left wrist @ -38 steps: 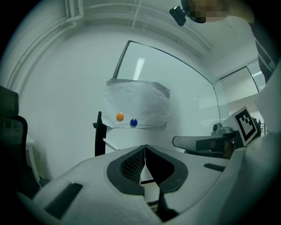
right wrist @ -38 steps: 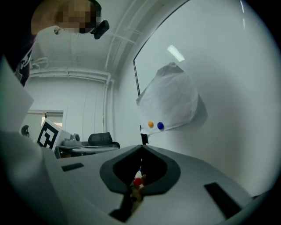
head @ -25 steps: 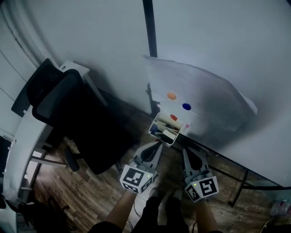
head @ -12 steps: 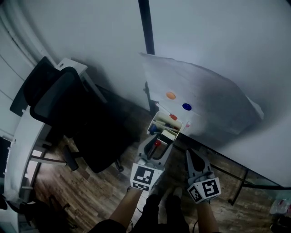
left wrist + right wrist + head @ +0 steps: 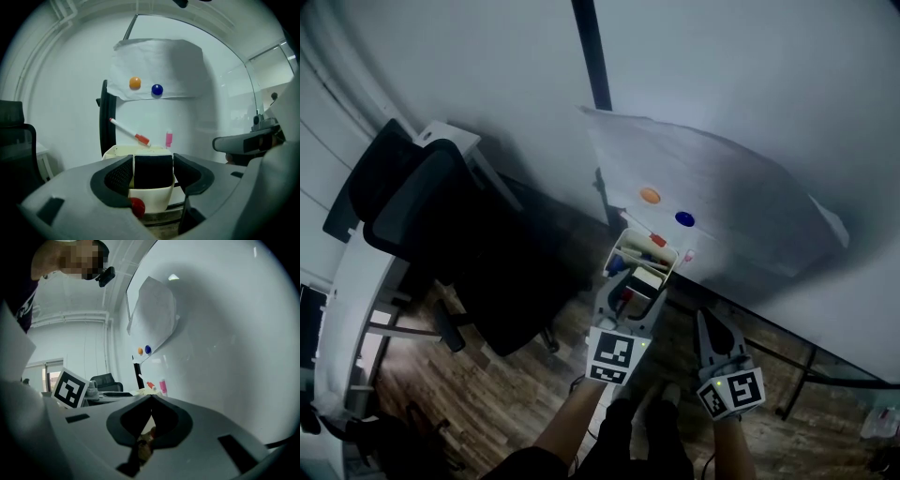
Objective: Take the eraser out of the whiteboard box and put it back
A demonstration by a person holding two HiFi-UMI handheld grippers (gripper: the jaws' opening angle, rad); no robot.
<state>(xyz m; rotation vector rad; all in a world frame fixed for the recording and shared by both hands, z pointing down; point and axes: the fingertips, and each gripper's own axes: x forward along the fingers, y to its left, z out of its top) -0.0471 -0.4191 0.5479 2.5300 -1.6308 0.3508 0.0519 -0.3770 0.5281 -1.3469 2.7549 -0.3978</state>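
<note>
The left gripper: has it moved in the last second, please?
Yes: the left gripper moved toward the whiteboard box; jaws opening, eraser between them.

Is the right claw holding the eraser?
No, the right claw has its jaws shut together with nothing between them, and the black eraser stands in the cream box by the whiteboard.

Your left gripper (image 5: 635, 286) is at the whiteboard box (image 5: 619, 249), its jaws opening with the eraser (image 5: 647, 277) between them. Your right gripper (image 5: 710, 319) hangs just beside it. A black chair (image 5: 431, 220) stands well left.
</note>
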